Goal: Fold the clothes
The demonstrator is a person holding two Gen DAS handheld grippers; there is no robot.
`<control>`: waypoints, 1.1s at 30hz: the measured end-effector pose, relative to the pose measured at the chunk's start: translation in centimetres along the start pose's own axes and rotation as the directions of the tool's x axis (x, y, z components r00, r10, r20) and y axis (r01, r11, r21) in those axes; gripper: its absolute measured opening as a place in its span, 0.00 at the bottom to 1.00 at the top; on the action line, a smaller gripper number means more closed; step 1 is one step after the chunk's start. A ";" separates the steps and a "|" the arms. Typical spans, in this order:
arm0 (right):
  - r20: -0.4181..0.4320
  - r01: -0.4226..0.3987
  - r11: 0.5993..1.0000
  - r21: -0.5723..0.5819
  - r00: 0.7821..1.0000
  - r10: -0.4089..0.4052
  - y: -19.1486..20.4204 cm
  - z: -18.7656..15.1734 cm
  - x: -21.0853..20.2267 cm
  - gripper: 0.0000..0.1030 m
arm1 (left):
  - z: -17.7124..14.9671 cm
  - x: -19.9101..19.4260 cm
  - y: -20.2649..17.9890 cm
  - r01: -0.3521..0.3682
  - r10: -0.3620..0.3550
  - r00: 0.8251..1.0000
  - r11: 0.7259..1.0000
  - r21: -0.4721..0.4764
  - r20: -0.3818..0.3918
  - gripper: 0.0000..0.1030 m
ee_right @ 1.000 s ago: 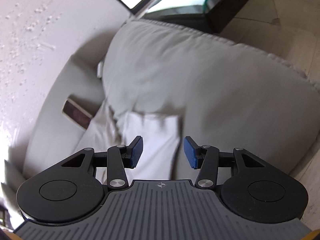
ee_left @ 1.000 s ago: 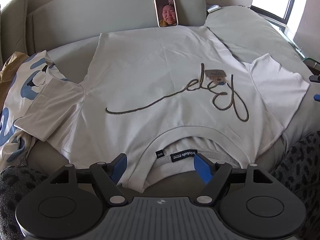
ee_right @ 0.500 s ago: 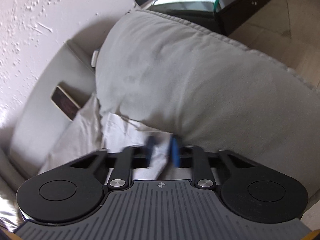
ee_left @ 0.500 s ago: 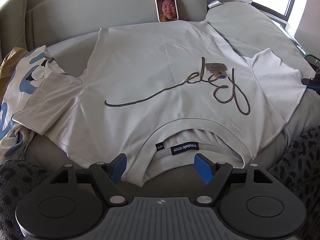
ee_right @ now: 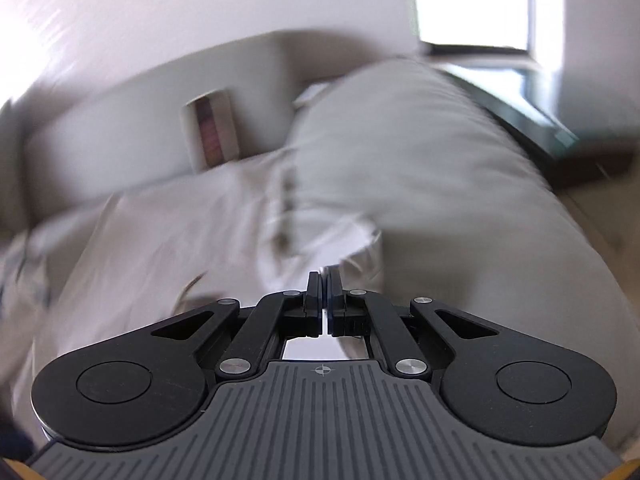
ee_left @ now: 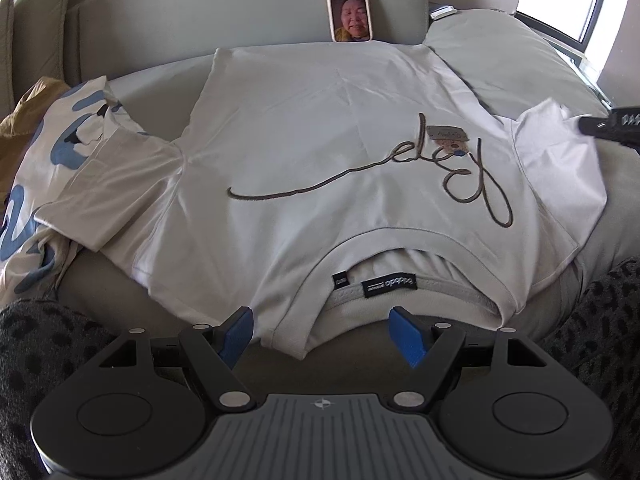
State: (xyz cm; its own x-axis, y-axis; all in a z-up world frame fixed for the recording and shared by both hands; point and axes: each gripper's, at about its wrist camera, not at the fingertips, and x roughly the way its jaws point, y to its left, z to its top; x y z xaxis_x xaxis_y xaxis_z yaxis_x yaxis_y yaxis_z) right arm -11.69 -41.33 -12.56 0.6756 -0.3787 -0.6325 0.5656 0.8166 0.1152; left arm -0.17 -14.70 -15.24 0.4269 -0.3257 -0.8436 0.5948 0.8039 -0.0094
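A white T-shirt (ee_left: 320, 140) with brown script lettering lies flat on the grey sofa seat, its collar (ee_left: 400, 240) toward me. My left gripper (ee_left: 320, 322) hovers open just in front of the collar, with nothing between its blue pads. At the right edge of the left wrist view, my right gripper (ee_left: 600, 124) pinches the outer corner of the shirt's right sleeve (ee_left: 560, 160), which is slightly raised. The right wrist view is blurred. There the right gripper (ee_right: 324, 276) is shut with a thin fold of white sleeve (ee_right: 352, 244) between its pads.
A phone (ee_left: 349, 10) leans on the sofa back behind the shirt. A large grey cushion (ee_left: 500, 60) lies at the back right. A blue-and-white patterned cloth (ee_left: 48, 140) is heaped at the left. Dark spotted fabric (ee_left: 32, 340) borders both near corners.
My right gripper closed on the sleeve's edge, rolled, and swung toward the shirt, lifting the sleeve corner. The left gripper and the rest of the shirt barely moved.
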 end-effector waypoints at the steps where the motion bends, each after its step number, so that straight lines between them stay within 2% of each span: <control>1: -0.015 -0.027 0.999 -0.042 1.000 0.027 1.4 -0.5 0.0 0.03 | -0.1 0.0 0.2 -0.002 0.002 1.000 1.000 -0.004 0.000 0.72; 6: -0.134 -0.134 0.973 -0.190 0.985 0.109 6.6 -3.7 1.1 0.03 | -0.5 -0.1 1.1 -0.018 0.018 1.000 1.000 -0.023 0.001 0.72; 8: -0.193 -0.159 0.966 -0.203 0.974 0.120 7.6 -4.8 1.9 0.03 | -0.5 0.0 1.4 -0.019 0.019 1.000 0.999 -0.031 -0.001 0.72; 10: -0.238 -0.172 0.967 -0.190 0.963 0.124 7.8 -5.6 2.8 0.04 | -0.6 0.0 1.6 -0.018 0.018 1.000 0.999 -0.037 -0.003 0.72; 12: -0.252 -0.193 0.969 -0.152 0.956 0.151 7.3 -5.5 2.9 0.13 | -0.6 -0.1 1.8 -0.018 0.018 1.000 0.999 -0.042 -0.001 0.72; 14: -0.261 -0.228 0.970 -0.086 0.945 0.199 6.6 -4.7 2.6 0.38 | -0.6 -0.2 2.1 -0.020 0.020 1.000 0.999 -0.050 0.003 0.72; 16: -0.216 -0.276 0.961 0.003 0.938 0.270 5.4 -3.6 1.2 0.36 | -0.5 -0.2 2.3 -0.024 0.024 1.000 0.998 -0.061 0.006 0.72; 17: -0.174 -0.276 0.960 0.037 0.945 0.279 4.7 -3.0 0.5 0.34 | -0.5 -0.2 2.4 -0.026 0.026 1.000 0.997 -0.066 0.007 0.72; 18: -0.132 -0.260 0.964 0.064 0.955 0.266 4.1 -2.3 -0.1 0.32 | -0.4 -0.1 2.4 -0.027 0.027 1.000 0.997 -0.069 0.006 0.72; 20: -0.108 -0.146 0.984 0.099 0.982 0.157 2.8 -0.7 0.1 0.30 | -0.4 -0.1 2.3 -0.026 0.026 1.000 0.997 -0.070 0.004 0.72; 21: -0.116 -0.088 0.990 0.113 0.988 0.101 2.3 0.0 0.7 0.28 | -0.4 -0.1 2.3 -0.024 0.024 1.000 0.997 -0.067 0.003 0.72; 23: -0.168 -0.034 0.991 0.126 0.984 0.055 1.4 0.8 3.0 0.22 | -0.4 -0.2 2.0 -0.021 0.022 1.000 0.998 -0.055 0.004 0.72; 26: -0.270 -0.013 0.993 0.120 0.962 0.045 0.7 0.5 6.6 0.20 | -0.5 -0.3 1.9 -0.023 0.023 1.000 0.999 -0.042 0.008 0.72; 28: -0.337 -0.002 0.997 0.077 0.941 0.028 0.7 -0.4 8.3 0.18 | -0.4 -0.2 2.0 -0.024 0.025 1.000 0.999 -0.044 0.004 0.72; 29: -0.378 0.017 0.999 0.046 0.926 0.002 0.7 -1.0 8.7 0.11 | -0.4 -0.1 2.0 -0.024 0.024 1.000 0.999 -0.047 0.001 0.72; 30: -0.406 0.028 0.999 0.028 0.914 -0.014 0.6 -1.7 8.6 0.07 | -0.4 0.0 2.2 -0.022 0.022 1.000 0.998 -0.051 -0.001 0.72; 33: -0.471 0.037 0.999 -0.001 0.881 -0.033 0.5 -3.0 7.0 0.08 | -0.3 0.2 2.5 -0.018 0.017 1.000 0.998 -0.064 -0.009 0.72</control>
State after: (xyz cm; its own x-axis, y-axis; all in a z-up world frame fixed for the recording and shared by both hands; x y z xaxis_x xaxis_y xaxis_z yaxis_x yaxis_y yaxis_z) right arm -8.14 -42.25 -19.25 0.3540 -0.1558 -0.9222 0.5898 0.8024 0.0909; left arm 1.18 -12.63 -15.63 0.4310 -0.3076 -0.8483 0.5427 0.8394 -0.0287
